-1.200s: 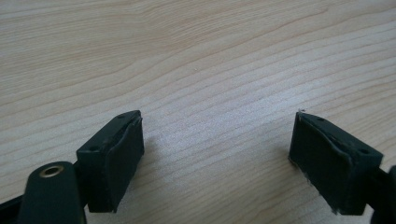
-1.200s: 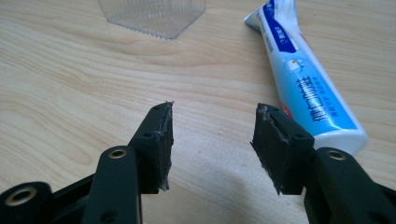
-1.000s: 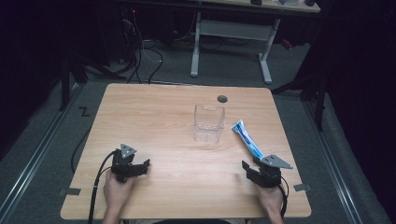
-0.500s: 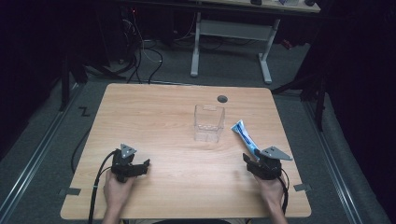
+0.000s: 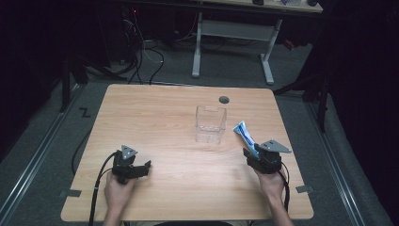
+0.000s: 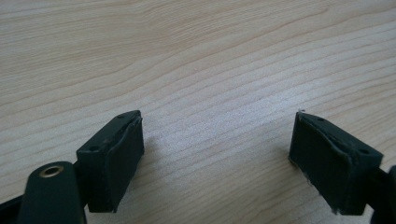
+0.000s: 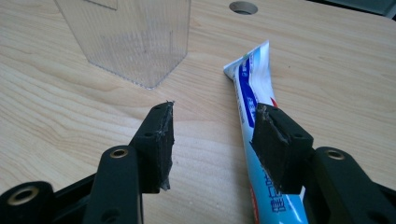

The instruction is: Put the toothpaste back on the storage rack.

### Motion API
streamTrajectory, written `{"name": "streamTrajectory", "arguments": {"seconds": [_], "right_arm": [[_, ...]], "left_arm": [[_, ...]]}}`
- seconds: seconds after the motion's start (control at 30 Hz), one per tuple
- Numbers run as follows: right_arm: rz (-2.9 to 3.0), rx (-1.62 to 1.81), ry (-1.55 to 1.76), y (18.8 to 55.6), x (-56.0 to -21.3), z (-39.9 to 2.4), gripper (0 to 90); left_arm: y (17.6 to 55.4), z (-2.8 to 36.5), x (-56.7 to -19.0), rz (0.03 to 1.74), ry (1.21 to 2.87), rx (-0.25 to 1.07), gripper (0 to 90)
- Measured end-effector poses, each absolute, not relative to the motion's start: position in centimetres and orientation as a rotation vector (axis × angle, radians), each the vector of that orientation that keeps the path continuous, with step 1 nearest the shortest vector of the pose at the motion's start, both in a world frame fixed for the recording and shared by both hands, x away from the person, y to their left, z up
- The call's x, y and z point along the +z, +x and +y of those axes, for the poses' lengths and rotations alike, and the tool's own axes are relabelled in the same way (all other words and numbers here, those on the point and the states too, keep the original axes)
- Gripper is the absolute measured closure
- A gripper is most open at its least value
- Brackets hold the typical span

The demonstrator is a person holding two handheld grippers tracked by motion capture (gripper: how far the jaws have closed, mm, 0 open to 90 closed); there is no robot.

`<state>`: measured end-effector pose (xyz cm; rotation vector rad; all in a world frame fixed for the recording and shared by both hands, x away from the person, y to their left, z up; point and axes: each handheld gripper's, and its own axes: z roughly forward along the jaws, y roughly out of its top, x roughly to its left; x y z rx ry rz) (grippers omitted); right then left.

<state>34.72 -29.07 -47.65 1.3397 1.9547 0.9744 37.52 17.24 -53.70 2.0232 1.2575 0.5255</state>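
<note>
**Two hand-held grippers, one tube, one container**

On the counter, one clear container and one toothpaste tube are shown. Left hand-held gripper and right hand-held gripper are held apart; the tube lies under the right one's jaw.

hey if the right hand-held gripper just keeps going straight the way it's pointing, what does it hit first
Most likely the toothpaste tube: the right hand-held gripper is open, and its right-side jaw already sits over the tube's body. The clear container stands farther on, off to the left of its line. Depth is hard to judge.
</note>
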Motion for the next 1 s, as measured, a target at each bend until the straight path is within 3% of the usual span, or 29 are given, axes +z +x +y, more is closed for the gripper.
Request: {"name": "streamTrajectory", "arguments": {"seconds": [1.0], "right_arm": [[1.996, 0.897, 1.336, 38.7, -46.4, -28.4, 47.3]], "left_arm": [[37.5, 17.3, -53.7, 1.256, 2.023, 0.525, 18.2]]}}
